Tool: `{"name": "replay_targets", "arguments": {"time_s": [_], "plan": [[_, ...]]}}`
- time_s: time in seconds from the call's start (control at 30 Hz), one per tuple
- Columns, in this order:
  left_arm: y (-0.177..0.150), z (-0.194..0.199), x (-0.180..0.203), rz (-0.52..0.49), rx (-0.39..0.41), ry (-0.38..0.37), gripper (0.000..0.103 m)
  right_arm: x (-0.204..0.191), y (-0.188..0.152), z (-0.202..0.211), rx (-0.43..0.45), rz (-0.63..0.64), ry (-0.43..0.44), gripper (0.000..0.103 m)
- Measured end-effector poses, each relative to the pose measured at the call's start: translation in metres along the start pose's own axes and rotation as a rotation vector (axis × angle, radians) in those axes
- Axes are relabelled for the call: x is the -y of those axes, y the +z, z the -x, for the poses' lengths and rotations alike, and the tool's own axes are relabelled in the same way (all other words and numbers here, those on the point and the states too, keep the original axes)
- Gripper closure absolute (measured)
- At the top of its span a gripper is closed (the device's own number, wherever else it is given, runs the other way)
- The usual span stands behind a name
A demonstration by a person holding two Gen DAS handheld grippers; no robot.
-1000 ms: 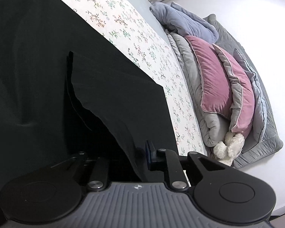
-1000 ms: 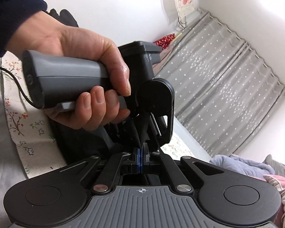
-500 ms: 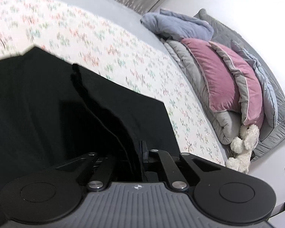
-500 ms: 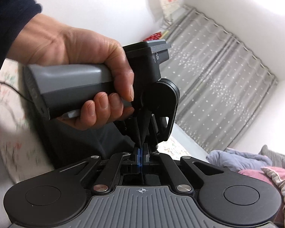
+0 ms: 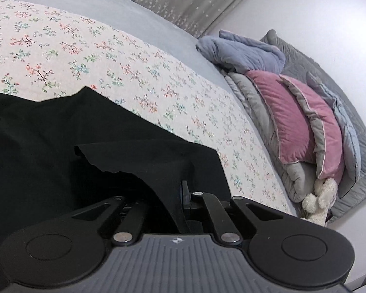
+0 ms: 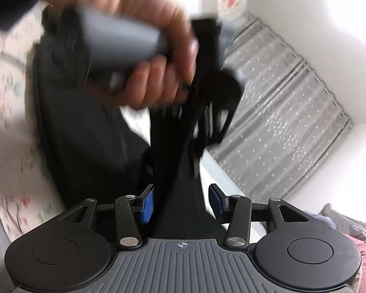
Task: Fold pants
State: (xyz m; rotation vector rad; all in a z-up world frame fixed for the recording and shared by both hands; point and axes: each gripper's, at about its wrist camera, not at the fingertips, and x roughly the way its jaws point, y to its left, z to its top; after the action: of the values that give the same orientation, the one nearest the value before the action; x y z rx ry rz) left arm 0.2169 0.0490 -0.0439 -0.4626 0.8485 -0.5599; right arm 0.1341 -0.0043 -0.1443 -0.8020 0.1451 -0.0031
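The black pants [image 5: 48, 141] lie on the floral bedsheet [image 5: 97, 56], partly doubled over with a loose edge raised near me. My left gripper [image 5: 180, 195] is shut on a fold of the black pants; the cloth hides one finger. In the right wrist view my right gripper [image 6: 181, 204] is open, its blue pads [image 6: 147, 204] spread, and a strip of the black pants [image 6: 178, 171] runs between the pads without being pinched. The person's hand [image 6: 144, 56] holds the left gripper's grey handle just ahead, blurred.
Folded grey and blue quilts [image 5: 246, 53], pink pillows [image 5: 292, 119] and a white plush toy [image 5: 317, 200] are piled at the bed's right end. A grey dotted curtain [image 6: 280, 122] hangs behind the bed. White walls stand beyond.
My right gripper has opened and let go of the pants. The left gripper has carried its fold forward and lower, so more floral sheet shows beyond the pants.
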Motion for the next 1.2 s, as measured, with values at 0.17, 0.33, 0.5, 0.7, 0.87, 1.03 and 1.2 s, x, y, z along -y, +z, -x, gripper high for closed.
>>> {"name": "replay_targets", "arguments": {"time_s": [0.17, 0.33, 0.5, 0.7, 0.87, 1.03, 1.2], "plan": [[0.006, 0.011, -0.002, -0.014, 0.02, 0.012, 0.085, 0.007, 0.0, -0.005, -0.039, -0.065, 0.003, 0.103], [0.021, 0.032, -0.014, -0.021, 0.067, 0.033, 0.085, 0.001, 0.022, -0.002, 0.0, -0.111, -0.007, 0.103], [0.033, 0.06, -0.038, -0.023, 0.114, 0.063, 0.085, -0.011, 0.046, -0.005, 0.044, -0.164, 0.005, 0.103], [0.045, 0.097, -0.072, -0.022, 0.195, 0.106, 0.085, -0.03, 0.079, -0.011, 0.097, -0.218, 0.046, 0.103], [0.055, 0.125, -0.103, -0.04, 0.26, 0.154, 0.085, -0.047, 0.105, -0.017, 0.133, -0.23, 0.097, 0.103], [0.056, 0.134, -0.135, -0.051, 0.27, 0.173, 0.085, -0.056, 0.122, -0.026, 0.145, -0.238, 0.153, 0.103], [0.046, 0.124, -0.17, 0.017, 0.151, 0.267, 0.083, -0.081, 0.117, -0.018, 0.119, -0.203, 0.247, 0.103]]}}
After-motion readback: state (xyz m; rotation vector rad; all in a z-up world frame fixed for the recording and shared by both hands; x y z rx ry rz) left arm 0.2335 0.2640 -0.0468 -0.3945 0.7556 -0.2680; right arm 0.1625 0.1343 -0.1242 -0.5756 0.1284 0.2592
